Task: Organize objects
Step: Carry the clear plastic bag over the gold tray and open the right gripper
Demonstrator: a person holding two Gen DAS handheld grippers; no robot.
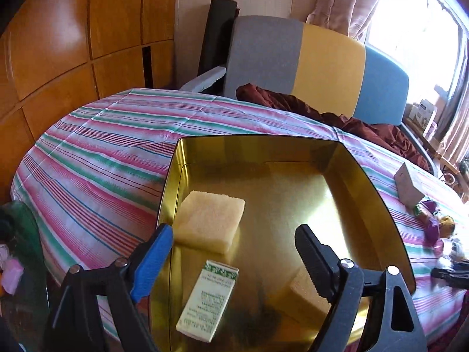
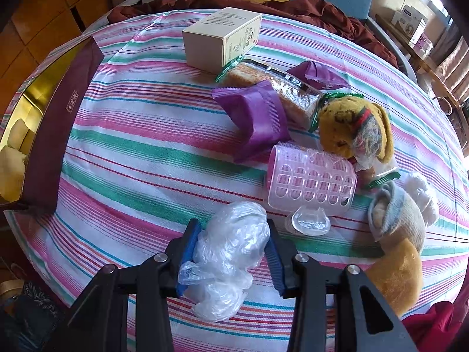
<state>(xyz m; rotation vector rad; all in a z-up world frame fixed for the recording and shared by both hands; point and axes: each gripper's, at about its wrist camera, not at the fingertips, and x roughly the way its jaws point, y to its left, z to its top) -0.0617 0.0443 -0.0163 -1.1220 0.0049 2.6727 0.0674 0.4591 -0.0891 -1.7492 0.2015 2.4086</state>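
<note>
Nearest my left claw [image 1: 234, 243], spread wide with nothing pinched, a small green-and-white carton [image 1: 208, 302] lies between its tips in the gold tin [image 1: 366, 182], a yellow sponge [image 1: 211, 220] beyond it. Over on the striped tablecloth [image 2: 140, 158], my right claw [image 2: 231, 252] pinches a crumpled clear plastic bag [image 2: 231, 249]; a pink hair roller [image 2: 310, 182] lies just beyond it, near purple packets [image 2: 258, 114].

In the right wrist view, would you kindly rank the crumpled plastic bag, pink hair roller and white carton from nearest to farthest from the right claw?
1. Crumpled plastic bag, gripped in the right claw.
2. Pink hair roller, just beyond, to the right.
3. White carton, at the far edge.
</note>
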